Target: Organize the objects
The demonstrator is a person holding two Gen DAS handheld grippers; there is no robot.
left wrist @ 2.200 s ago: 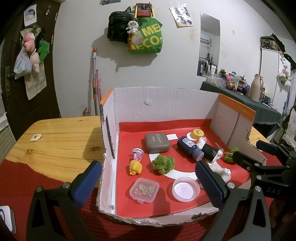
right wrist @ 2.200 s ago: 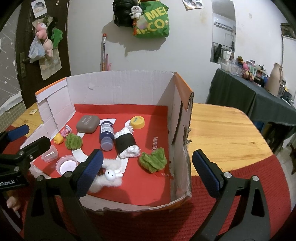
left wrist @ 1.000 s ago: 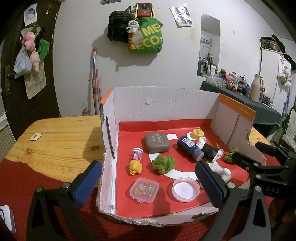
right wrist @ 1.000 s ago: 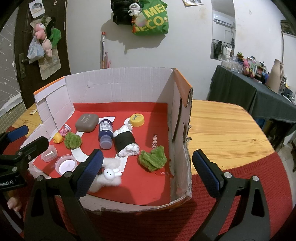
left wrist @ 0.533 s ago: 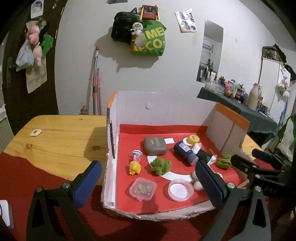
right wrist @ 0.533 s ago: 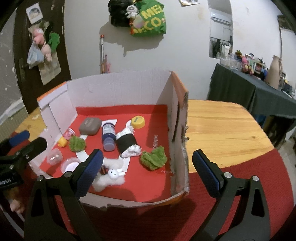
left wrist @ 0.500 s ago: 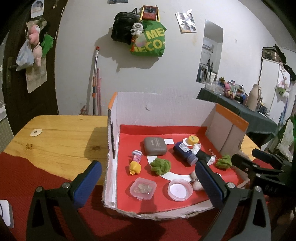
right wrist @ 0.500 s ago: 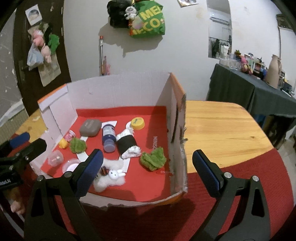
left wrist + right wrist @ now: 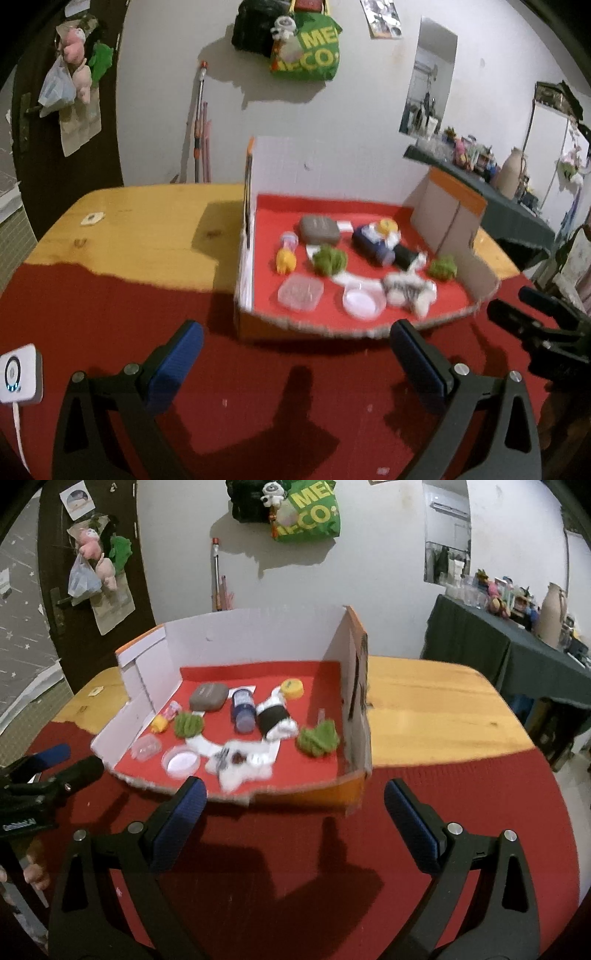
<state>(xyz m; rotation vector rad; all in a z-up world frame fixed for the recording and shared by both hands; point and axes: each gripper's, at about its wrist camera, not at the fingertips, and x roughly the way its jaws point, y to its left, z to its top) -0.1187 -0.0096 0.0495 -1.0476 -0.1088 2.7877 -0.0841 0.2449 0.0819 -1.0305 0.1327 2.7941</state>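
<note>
Left gripper (image 9: 295, 354) and right gripper (image 9: 295, 805), jaws wide, low in frame; cardboard box (image 9: 258, 638) at centre.

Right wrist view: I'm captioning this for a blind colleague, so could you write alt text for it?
An open right gripper hovers empty over a red cloth, facing a shallow cardboard box of small items: a grey case, a blue bottle, green fuzzy toys and a white plush. The open left gripper shows at the left edge.
</note>
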